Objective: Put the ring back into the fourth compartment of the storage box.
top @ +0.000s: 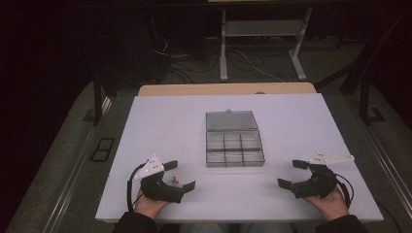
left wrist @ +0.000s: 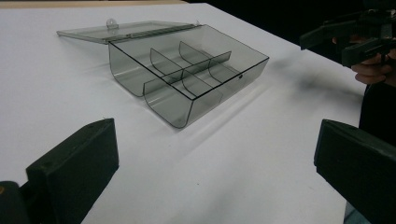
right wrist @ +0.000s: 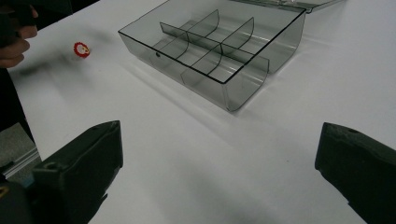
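Note:
A clear grey compartment box (top: 234, 147) lies in the middle of the white table (top: 160, 121) with its lid folded back flat behind it. The box (left wrist: 187, 74) has several empty compartments, as the right gripper view also shows (right wrist: 219, 44). A small red and white piece (top: 176, 180) lies on the table between the jaws of my left gripper (top: 179, 175), which is open near the front left edge. The same piece (right wrist: 81, 49) appears far left in the right gripper view. My right gripper (top: 292, 174) is open near the front right edge, nothing between its jaws.
A tan board (top: 223, 89) borders the table's far edge. Beyond it stand white desk legs (top: 223, 58) and cables on a dark floor. The table surface around the box is bare white.

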`<state>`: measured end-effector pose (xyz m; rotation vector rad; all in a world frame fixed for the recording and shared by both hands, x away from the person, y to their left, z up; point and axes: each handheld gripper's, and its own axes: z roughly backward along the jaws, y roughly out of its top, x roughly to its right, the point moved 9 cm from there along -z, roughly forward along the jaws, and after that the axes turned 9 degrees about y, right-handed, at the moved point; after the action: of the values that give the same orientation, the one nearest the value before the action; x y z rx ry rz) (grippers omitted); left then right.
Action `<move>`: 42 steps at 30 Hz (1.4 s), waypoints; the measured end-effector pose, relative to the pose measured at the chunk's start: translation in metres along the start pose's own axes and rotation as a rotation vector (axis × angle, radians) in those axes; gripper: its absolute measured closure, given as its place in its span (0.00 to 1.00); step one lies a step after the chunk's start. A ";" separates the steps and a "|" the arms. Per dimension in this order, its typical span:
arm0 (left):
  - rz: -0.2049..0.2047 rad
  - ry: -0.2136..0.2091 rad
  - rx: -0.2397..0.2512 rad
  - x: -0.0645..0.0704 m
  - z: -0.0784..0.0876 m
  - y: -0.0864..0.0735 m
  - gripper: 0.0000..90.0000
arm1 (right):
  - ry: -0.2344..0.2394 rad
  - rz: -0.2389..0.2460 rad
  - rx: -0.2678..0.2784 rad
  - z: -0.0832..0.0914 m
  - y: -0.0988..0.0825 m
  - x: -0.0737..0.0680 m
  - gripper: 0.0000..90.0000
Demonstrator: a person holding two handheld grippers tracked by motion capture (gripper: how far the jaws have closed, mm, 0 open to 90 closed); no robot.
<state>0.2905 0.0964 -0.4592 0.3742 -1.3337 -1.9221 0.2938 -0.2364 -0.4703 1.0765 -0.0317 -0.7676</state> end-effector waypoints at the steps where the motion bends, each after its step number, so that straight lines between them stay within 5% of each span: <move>1: 0.002 0.001 -0.001 0.000 0.000 0.000 0.00 | 0.001 0.001 -0.002 0.000 0.000 0.000 0.00; 13: 0.017 0.009 -0.004 -0.001 0.005 0.004 0.00 | 0.008 0.007 -0.011 0.000 -0.001 0.000 0.00; 24: -0.016 0.008 -0.042 0.001 0.010 0.013 0.00 | 0.008 0.007 -0.011 0.001 -0.001 0.000 0.00; 42: -0.023 0.035 -0.133 -0.026 0.012 0.016 0.00 | -0.002 0.001 -0.009 0.003 -0.002 0.002 0.00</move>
<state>0.3070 0.1200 -0.4447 0.3569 -1.1764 -2.0017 0.2927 -0.2405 -0.4709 1.0671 -0.0302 -0.7672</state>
